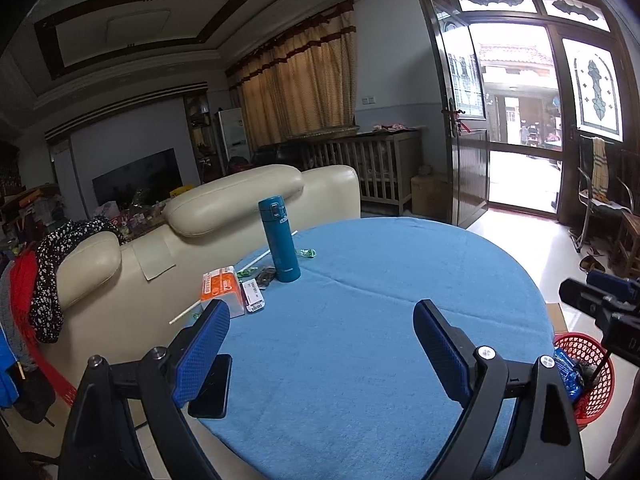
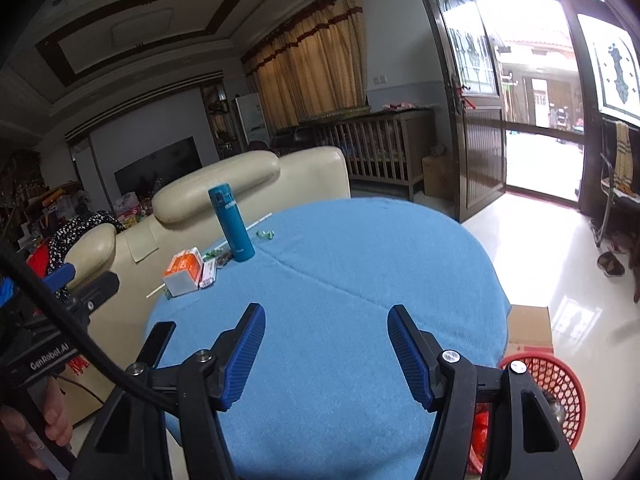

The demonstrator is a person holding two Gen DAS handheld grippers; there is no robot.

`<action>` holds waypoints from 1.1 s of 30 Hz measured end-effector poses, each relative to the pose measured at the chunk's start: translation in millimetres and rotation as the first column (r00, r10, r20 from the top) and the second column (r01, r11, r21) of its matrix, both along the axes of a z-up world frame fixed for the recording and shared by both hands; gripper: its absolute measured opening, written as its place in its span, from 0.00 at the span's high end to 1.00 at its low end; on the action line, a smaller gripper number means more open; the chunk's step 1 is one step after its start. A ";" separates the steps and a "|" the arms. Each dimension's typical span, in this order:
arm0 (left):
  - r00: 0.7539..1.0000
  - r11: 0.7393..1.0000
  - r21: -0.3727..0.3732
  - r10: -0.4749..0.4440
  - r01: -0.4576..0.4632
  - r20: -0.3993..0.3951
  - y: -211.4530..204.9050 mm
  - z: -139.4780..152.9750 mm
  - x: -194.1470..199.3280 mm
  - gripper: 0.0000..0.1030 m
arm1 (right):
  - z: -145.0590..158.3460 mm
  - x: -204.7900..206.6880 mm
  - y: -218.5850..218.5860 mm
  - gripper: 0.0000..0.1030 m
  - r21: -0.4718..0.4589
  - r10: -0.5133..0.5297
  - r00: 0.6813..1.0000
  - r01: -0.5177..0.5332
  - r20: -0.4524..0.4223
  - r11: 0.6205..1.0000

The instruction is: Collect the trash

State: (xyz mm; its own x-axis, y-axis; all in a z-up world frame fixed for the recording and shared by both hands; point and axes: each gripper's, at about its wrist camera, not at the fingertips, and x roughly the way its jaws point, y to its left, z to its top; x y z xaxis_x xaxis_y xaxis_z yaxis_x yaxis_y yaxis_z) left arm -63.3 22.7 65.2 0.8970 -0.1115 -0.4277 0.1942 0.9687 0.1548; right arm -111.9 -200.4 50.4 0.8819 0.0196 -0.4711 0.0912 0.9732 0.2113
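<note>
Hovering over the blue counter (image 1: 360, 320), both grippers, left (image 1: 322, 344) and right (image 2: 326, 354), have fingers spread, empty; red basket (image 2: 560, 384) beside it.

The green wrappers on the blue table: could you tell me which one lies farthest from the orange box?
The green wrapper right of the teal flask, alone on open cloth; the others sit between flask and orange box.

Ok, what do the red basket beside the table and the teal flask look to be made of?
Red basket: apparently moulded plastic, going by its open lattice wall and uniform bright colour. Teal flask: probably painted or coated metal with a satin finish, given its smooth straight body and soft highlights; the flip lid looks plastic. Neither material can be confirmed from looks alone.
</note>
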 end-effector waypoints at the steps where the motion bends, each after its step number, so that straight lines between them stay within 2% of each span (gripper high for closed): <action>1: 1.000 1.000 -0.001 0.001 -0.001 -0.001 1.5 -0.1 0.3 0.09 | 3.2 0.2 2.6 0.34 -0.005 -0.003 1.000 0.003 0.011 1.000; 9: 1.000 1.000 -0.003 0.001 -0.001 -0.015 4.0 -1.6 -1.7 0.08 | 0.7 0.8 14.2 0.34 -0.019 -0.009 1.000 0.010 0.023 1.000; 20: 1.000 1.000 0.013 -0.012 0.012 -0.022 -0.7 -4.9 -5.3 0.08 | -9.3 -3.1 4.7 0.34 0.023 -0.029 1.000 0.029 0.001 0.999; 33: 0.999 1.000 0.018 -0.013 0.014 -0.037 -3.1 -8.8 -6.6 0.08 | -12.7 -5.3 3.2 0.34 0.022 -0.033 0.999 0.033 -0.004 0.999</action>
